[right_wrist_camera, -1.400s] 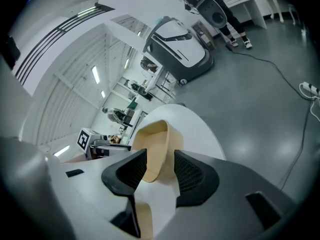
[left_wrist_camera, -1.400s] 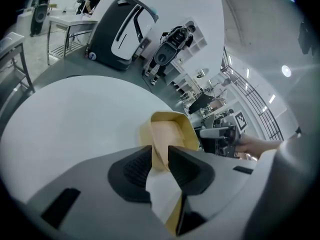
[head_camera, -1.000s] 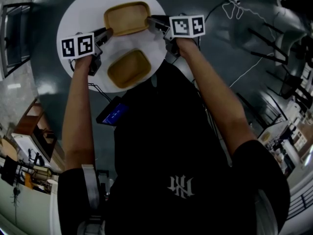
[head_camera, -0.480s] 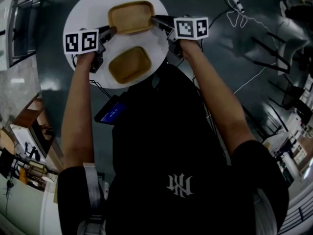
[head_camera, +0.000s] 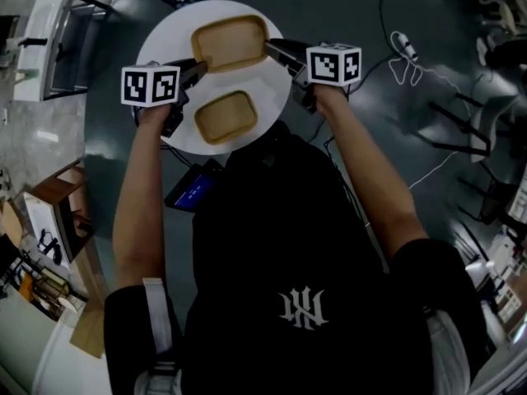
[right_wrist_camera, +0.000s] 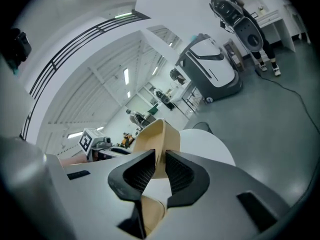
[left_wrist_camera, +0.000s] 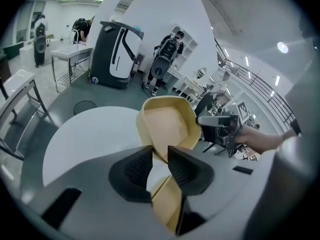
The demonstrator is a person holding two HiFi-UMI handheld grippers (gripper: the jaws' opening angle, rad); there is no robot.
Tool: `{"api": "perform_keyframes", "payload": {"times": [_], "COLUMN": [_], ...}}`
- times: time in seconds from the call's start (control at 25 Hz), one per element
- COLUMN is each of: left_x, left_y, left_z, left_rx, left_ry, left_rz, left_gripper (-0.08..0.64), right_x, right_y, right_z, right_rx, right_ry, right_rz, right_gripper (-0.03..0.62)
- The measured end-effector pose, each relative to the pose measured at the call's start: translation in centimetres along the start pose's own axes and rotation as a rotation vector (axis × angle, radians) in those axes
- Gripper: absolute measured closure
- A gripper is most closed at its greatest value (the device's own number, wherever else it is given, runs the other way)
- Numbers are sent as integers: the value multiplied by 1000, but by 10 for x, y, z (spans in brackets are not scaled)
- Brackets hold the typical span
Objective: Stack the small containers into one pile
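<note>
Nearer the second container (head_camera: 225,116) now, the held container (head_camera: 230,44) hangs over the white table (head_camera: 160,44). Left gripper (head_camera: 200,67) pinches one rim, right gripper (head_camera: 273,48) the opposite.

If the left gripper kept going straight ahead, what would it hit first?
The larger tan container: its near corner sits between the left gripper's jaws, so it would push further onto that. Beyond it, probably the right gripper, holding the far end.

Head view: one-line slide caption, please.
Left gripper and right gripper grip opposite rims of the far container; near container sits on the table.
</note>
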State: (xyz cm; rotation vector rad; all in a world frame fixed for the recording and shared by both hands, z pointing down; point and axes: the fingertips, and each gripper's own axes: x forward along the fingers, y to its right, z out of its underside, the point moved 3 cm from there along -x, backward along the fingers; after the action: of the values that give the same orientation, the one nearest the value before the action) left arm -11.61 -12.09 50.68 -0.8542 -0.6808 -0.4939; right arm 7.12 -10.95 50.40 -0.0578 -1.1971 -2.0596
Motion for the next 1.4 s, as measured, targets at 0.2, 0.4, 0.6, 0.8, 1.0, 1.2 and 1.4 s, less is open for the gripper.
{"api": "perform_keyframes", "payload": {"times": [0.2, 0.4, 0.6, 0.8, 1.0, 1.2, 1.4], "left_x": [-27, -46, -58, -71, -72, -63, -47], "left_y": [24, 39, 47, 45, 45, 39, 29], "left_z": [16, 53, 91, 126, 158, 178, 191], "left_rx": [-17, -40, -96, -158, -213, -251, -299], "left_ry": [56, 86, 134, 159, 143, 106, 78], "left_rz": [-40, -82, -119, -152, -165, -155, -134], "left_gripper": [465, 463, 463, 463, 463, 463, 463], "right_x": [-12, -15, -14, -5, -2, 1, 6], "right_y": [-29, -50, -66, -82, -82, -69, -55], "right_z": [-1, 20, 45, 72, 109, 140, 158], "right_rx": [-62, -101, -154, -228, -229, -190, -170], "right_ry": [-15, -66, -148, -253, -358, -443, -502], "right_rz": [-56, -107, -157, -190, -202, -182, -150], "right_gripper": [508, 508, 508, 508, 508, 508, 508]}}
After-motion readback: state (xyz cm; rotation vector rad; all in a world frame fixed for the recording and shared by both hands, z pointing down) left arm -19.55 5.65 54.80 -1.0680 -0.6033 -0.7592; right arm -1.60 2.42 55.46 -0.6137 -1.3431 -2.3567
